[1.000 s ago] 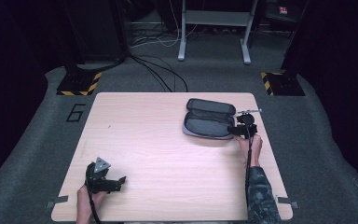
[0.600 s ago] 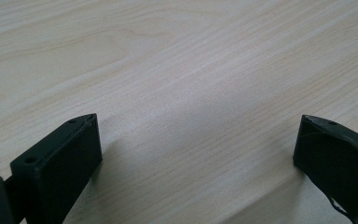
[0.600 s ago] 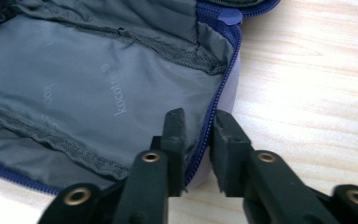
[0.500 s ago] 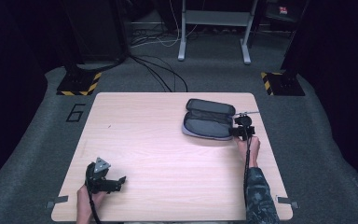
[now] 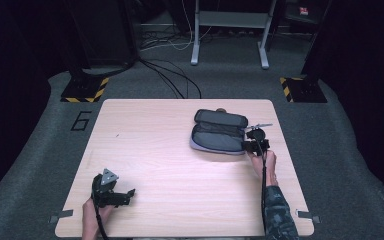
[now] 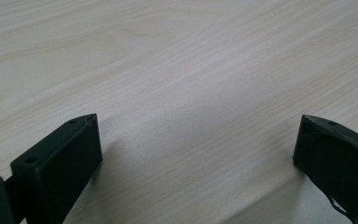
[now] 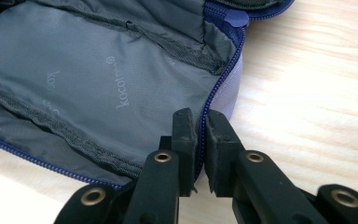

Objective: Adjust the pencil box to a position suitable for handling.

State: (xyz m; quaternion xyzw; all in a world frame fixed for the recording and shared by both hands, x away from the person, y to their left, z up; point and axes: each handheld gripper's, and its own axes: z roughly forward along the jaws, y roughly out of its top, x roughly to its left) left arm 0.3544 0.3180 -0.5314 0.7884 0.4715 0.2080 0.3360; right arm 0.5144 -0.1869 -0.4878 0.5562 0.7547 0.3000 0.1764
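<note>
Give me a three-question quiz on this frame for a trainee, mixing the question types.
1. True or false: the pencil case lies unzipped and open on the table.
2. Which hand-held gripper is at the case's zipper edge? A) left B) right C) both
3. Fill in: the left hand-held gripper has its jaws ____ over bare wood.

Key
1. True: its grey lining shows in the right gripper view.
2. B: the right hand-held gripper has its jaws closed on the blue zipper edge at the case's right end.
3. Open, wide apart with nothing between them.
</note>
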